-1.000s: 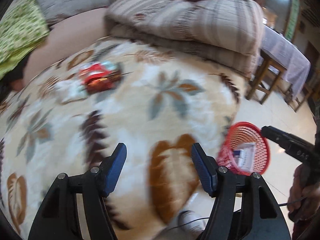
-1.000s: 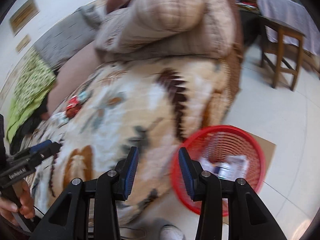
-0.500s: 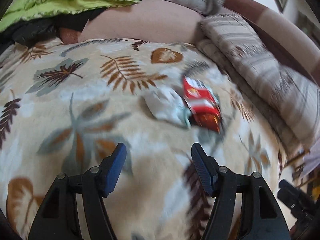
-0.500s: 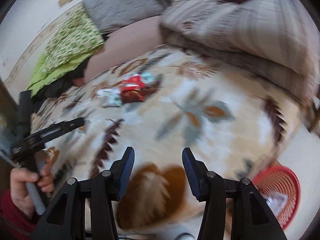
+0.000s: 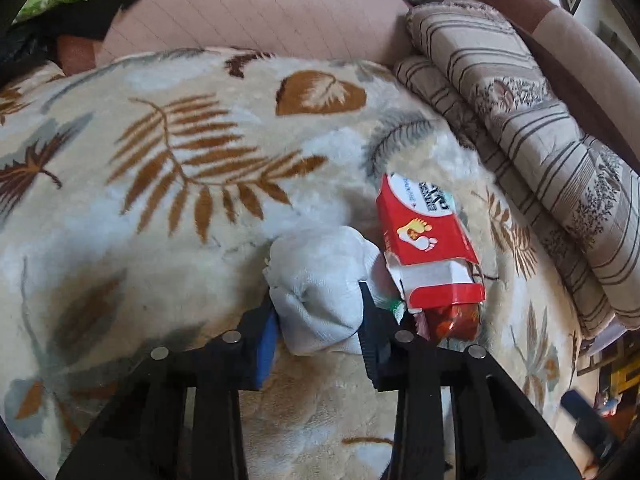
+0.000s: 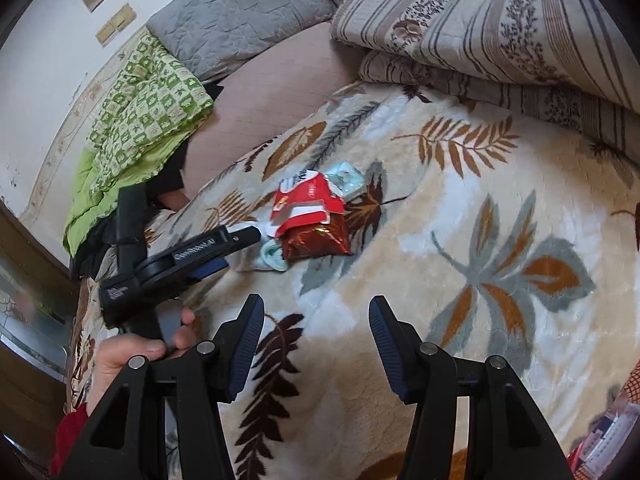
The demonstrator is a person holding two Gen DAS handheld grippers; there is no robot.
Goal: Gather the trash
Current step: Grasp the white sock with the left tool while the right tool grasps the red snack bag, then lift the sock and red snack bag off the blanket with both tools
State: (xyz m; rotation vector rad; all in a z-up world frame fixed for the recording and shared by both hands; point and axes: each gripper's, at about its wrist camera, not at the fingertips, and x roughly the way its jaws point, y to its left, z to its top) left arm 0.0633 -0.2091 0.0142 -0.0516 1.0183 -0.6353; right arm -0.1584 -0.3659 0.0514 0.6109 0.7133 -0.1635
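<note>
A crumpled white wad (image 5: 320, 288) lies on the leaf-patterned blanket (image 5: 180, 208). My left gripper (image 5: 318, 312) has its jaws closed around the wad, pressing both sides. Beside it on the right lies a torn red and white carton (image 5: 424, 236) on a shiny red-brown wrapper (image 5: 452, 320). In the right wrist view the left gripper (image 6: 244, 240) reaches the same pile: the carton (image 6: 308, 204), the wrapper (image 6: 316, 240) and a pale blue packet (image 6: 346, 178). My right gripper (image 6: 316, 340) is open and empty, above the blanket, short of the pile.
Folded striped quilts (image 5: 540, 132) lie along the right side of the bed. A green patterned cover (image 6: 140, 116) and a grey pillow (image 6: 240, 16) are at the far end. The red mesh basket (image 6: 616, 420) with trash shows at the lower right edge.
My left gripper moved forward to the pile and closed on the white wad. The right gripper swung further over the bed toward the pile, so the basket slid to the frame edge.
</note>
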